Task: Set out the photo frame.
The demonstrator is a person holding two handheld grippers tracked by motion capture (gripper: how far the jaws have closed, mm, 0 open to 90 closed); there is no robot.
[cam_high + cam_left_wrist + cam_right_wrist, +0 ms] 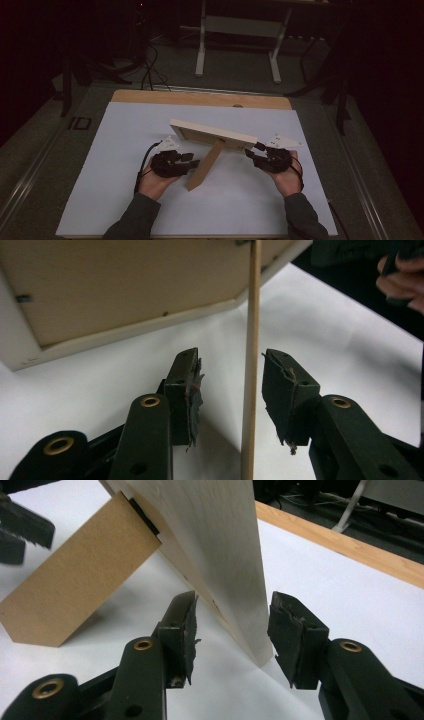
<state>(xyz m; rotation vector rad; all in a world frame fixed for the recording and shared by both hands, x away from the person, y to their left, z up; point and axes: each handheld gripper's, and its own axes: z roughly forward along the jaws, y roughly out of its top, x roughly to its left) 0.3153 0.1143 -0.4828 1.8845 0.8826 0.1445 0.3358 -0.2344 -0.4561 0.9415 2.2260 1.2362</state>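
A wooden picture frame (212,134) stood near the middle of the white table top (125,150), with its back side facing the person. It leaned on a flat brown stand (205,165) that stuck out from its back and reached down to the table. The left gripper (192,163) was at the left side of the stand, held in the person's left hand (155,182). In the left gripper view, the thin edge of the stand (250,365) ran straight up between the two black jaws. The jaws were apart, with a gap on each side of the stand, so they did not squeeze it. The back of the frame (125,290) showed above them. The right gripper (252,150) was at the right end of the frame, held in the person's right hand (286,177). In the right gripper view, the pale side of the frame (220,555) came down between the two jaws. Those jaws were wide apart too, and they did not press on the wood. The brown stand (75,585) showed off to the side in that view. A wooden strip (200,99) ran along the far edge of the table.
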